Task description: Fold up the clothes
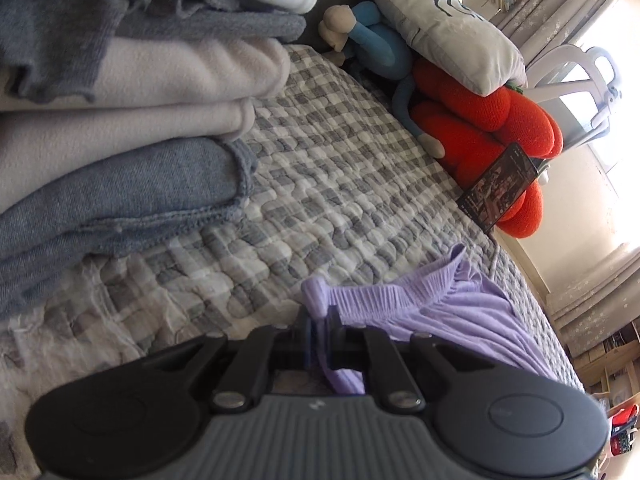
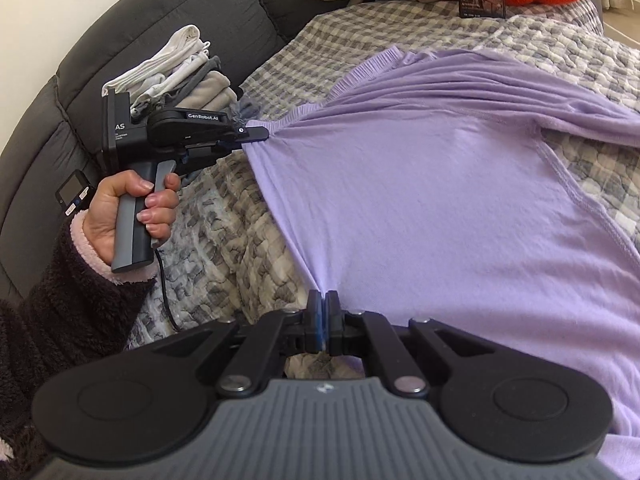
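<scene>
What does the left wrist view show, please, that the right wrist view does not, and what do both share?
Only the left wrist view shows the folded jeans at the bottom of the pile from close by, the pillow and the window. Only the right wrist view shows the hand on the left gripper, the dark sofa back and most of the purple shirt spread out. Both show that shirt pinched in a shut gripper, the checked blanket, the red plush toy and the blue one.
</scene>
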The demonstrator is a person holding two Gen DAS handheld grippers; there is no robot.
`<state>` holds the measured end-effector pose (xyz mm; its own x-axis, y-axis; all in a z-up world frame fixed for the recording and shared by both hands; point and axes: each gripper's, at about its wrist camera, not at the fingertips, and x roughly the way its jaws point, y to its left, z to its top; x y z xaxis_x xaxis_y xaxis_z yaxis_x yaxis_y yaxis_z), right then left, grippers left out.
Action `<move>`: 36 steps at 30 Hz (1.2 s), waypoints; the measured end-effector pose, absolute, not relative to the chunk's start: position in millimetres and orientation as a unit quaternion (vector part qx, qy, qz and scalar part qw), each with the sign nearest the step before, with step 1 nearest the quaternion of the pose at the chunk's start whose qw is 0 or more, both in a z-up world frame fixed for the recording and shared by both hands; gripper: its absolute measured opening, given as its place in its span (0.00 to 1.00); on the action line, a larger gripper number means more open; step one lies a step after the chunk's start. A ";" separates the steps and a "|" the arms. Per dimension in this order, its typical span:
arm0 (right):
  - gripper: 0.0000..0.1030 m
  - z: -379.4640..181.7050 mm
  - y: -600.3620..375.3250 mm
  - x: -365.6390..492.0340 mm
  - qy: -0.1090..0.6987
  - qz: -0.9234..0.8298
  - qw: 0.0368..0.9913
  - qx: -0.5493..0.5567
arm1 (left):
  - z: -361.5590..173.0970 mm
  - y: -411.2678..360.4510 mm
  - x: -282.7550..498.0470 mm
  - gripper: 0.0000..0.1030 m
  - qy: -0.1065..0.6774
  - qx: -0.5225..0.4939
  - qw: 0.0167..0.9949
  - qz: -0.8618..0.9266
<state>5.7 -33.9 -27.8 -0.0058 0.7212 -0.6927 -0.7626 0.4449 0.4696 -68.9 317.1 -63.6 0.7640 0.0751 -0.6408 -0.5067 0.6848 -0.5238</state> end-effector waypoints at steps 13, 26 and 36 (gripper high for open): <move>0.16 -14.9 -37.9 19.9 0.468 0.506 0.724 -0.030 | -22.8 305.4 -47.5 0.60 0.322 -0.234 0.912 0.101; 0.29 5.5 -30.7 80.7 0.422 0.463 0.778 -0.048 | -10.9 287.5 45.2 0.63 0.370 -0.165 0.914 0.028; 0.29 -1.6 6.6 133.9 0.372 0.420 0.821 -0.105 | -35.5 296.6 109.6 0.60 0.385 -0.185 0.904 0.006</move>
<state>133.9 6.6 -1.6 0.3714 0.6113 -0.6989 -0.7680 0.6253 0.1388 109.6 296.6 -35.5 0.7039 -0.1320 -0.6980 -0.1521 0.9318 -0.3296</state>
